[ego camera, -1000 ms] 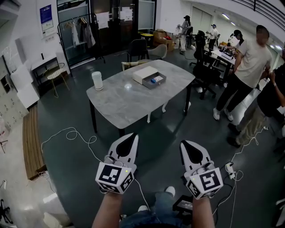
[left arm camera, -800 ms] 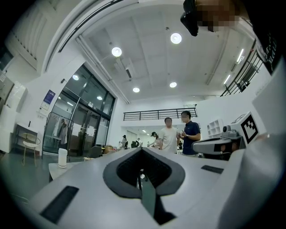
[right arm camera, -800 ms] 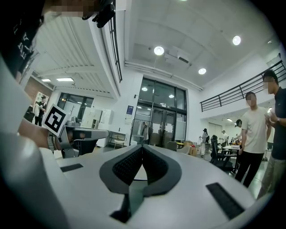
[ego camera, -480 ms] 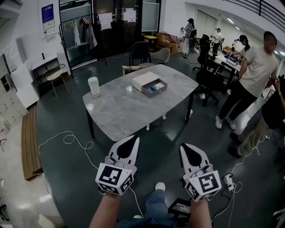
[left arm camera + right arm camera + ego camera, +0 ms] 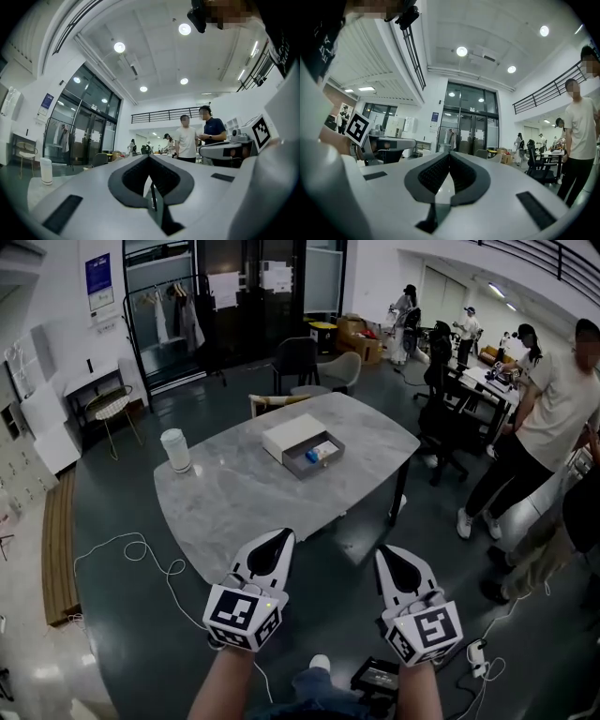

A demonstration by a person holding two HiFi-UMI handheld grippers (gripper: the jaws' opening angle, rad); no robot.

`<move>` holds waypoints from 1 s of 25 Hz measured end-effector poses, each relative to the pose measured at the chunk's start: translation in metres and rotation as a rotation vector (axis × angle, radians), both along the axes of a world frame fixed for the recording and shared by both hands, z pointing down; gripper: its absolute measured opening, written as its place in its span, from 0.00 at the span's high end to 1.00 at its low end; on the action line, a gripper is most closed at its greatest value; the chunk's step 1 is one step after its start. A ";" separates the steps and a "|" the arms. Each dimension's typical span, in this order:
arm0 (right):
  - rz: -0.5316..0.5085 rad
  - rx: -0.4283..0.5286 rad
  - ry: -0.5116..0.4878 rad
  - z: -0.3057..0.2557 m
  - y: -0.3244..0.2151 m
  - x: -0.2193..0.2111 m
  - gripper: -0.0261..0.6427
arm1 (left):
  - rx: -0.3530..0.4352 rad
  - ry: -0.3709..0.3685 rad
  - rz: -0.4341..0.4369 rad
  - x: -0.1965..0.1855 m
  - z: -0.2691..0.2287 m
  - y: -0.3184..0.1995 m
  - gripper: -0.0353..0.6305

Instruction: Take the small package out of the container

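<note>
Left gripper: its jaws are pressed together with nothing between them; it is held low in front of the person, well apart from the surface.
Right gripper: its jaws are also pressed together and empty, at 3 o'clock from the left one.
Small package: it lies inside the open grey part of the container, far ahead at about 12 o'clock, near the far side of the surface.
Stage, as I judge it: the approach only; no grasp is begun.
Risk, jaws: if they reach the container while they are closed, they can push the package or the container and not take it. They need to spread first.
Risk, container: it looks light, so a pull on the package could drag or tip it unless the other gripper steadies it.
Risk, reach: the container sits far from the near edge, so a long stretch across the surface could make the aim poor.
Risk, floor: a cable loops on the floor at 9 o'clock from the left gripper and may catch a foot.
Risk, neighbour: a white cylinder stands at 9 o'clock from the container; a wide swing of the left gripper could knock it over.
</note>
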State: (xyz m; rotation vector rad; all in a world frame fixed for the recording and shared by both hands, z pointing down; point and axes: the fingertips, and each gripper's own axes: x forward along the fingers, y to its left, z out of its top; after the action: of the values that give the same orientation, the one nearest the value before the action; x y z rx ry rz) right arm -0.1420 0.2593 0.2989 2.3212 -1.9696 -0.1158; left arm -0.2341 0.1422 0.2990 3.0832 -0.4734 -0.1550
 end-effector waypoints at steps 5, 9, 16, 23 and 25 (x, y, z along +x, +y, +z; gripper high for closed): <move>-0.023 -0.002 -0.004 -0.001 -0.027 0.059 0.92 | 0.004 0.001 -0.031 0.056 -0.002 -0.027 0.93; -0.038 -0.010 -0.003 0.003 -0.041 0.092 0.92 | -0.008 0.001 -0.051 0.087 0.003 -0.040 0.93; -0.053 -0.012 -0.027 0.011 -0.055 0.118 0.92 | 0.005 -0.028 -0.046 0.114 0.009 -0.050 0.93; -0.073 -0.020 -0.037 0.019 -0.077 0.137 0.92 | 0.002 -0.042 -0.054 0.136 0.017 -0.069 0.93; -0.076 -0.027 -0.037 0.022 -0.087 0.145 0.92 | -0.008 -0.047 -0.058 0.143 0.022 -0.079 0.93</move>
State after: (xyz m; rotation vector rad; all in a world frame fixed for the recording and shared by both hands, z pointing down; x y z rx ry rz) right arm 0.0028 0.1726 0.3208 2.2490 -2.0642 -0.0512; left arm -0.0909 0.0630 0.3209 3.0732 -0.5642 -0.0822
